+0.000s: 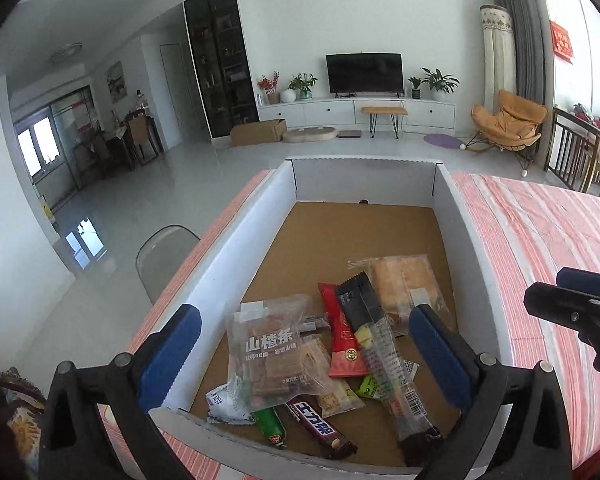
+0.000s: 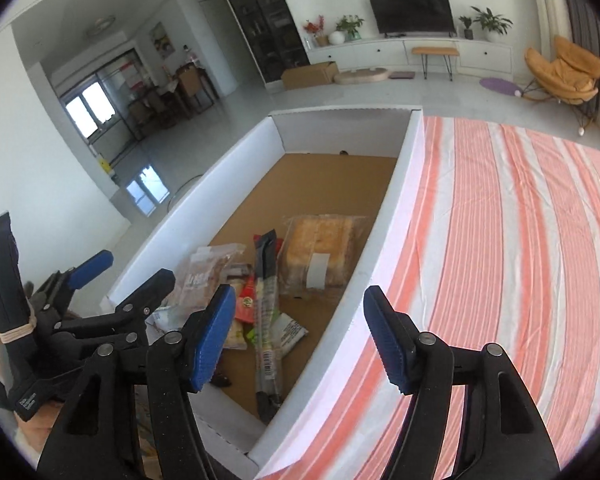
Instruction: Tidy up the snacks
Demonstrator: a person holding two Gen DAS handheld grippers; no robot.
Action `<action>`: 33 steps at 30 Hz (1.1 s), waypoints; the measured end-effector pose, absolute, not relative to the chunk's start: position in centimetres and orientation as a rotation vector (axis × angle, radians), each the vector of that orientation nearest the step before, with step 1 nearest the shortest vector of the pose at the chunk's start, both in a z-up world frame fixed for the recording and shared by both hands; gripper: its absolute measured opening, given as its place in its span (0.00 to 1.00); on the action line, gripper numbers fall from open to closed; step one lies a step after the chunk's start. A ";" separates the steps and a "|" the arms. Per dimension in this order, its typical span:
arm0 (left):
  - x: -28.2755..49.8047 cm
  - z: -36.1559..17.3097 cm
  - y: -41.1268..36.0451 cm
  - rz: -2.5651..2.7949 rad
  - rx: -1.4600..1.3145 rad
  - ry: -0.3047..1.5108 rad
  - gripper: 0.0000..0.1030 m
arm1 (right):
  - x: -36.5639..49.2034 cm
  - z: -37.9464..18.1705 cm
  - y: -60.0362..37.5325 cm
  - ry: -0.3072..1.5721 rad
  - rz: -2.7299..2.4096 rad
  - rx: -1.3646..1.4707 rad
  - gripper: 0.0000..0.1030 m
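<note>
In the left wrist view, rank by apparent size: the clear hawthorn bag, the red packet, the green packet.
1. Clear hawthorn bag, largest.
2. Red packet.
3. Green packet, smallest, though partly hidden under the bag, so its full size is unsure.

A home living room.
Far wall has a television (image 1: pixel 364 73) on a white cabinet (image 1: pixel 356 112), plants, an orange armchair (image 1: pixel 508 122).

one white box (image 1: pixel 236 264), brown floor. inside, near end: one clear bag of hawthorn strips (image 1: pixel 266 354); one red packet (image 1: pixel 342 340); one long black-and-clear bar (image 1: pixel 380 344); one dark chocolate bar (image 1: pixel 320 426); one green packet (image 1: pixel 270 426); one large bread bag (image 1: pixel 406 284), right; perhaps three or four smaller packets underneath.
</note>
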State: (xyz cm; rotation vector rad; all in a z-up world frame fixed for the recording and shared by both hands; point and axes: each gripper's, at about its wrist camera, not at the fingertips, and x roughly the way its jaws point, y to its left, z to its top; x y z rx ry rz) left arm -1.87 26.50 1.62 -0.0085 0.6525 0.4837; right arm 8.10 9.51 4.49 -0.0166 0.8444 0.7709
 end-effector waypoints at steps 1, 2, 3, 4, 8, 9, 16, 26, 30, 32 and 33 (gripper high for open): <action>-2.1 1.9 26.0 0.507 0.007 0.635 1.00 | 8.1 4.7 9.4 0.837 0.756 -0.028 0.71; -2.4 2.1 25.8 0.530 0.019 0.619 1.00 | 8.2 4.8 9.4 0.833 0.745 -0.038 0.72; -2.7 2.3 25.7 0.540 0.020 0.609 1.00 | 8.1 4.9 9.5 0.832 0.731 -0.051 0.72; -2.8 2.6 25.6 0.537 0.012 0.605 1.00 | 7.8 5.0 9.7 0.832 0.719 -0.067 0.74; -3.0 2.9 26.7 0.520 -0.039 0.630 1.00 | 6.6 5.6 10.6 0.812 0.703 -0.122 0.76; -2.9 2.8 26.8 0.523 -0.041 0.641 1.00 | 6.3 5.6 10.9 0.812 0.702 -0.135 0.76; -3.1 2.4 26.9 0.581 0.016 0.699 1.00 | 4.5 5.3 11.8 0.815 0.706 -0.205 0.76; -3.9 2.4 27.9 0.577 -0.006 0.700 1.00 | 3.7 5.4 12.4 0.823 0.699 -0.230 0.76; -4.1 2.4 28.1 0.573 -0.011 0.698 1.00 | 3.5 5.3 12.6 0.826 0.703 -0.237 0.76; -4.1 2.4 28.2 0.568 -0.015 0.700 1.00 | 3.4 5.3 12.8 0.827 0.706 -0.242 0.76; -4.1 2.5 28.2 0.563 -0.020 0.700 1.00 | 3.4 5.2 12.9 0.828 0.708 -0.244 0.76</action>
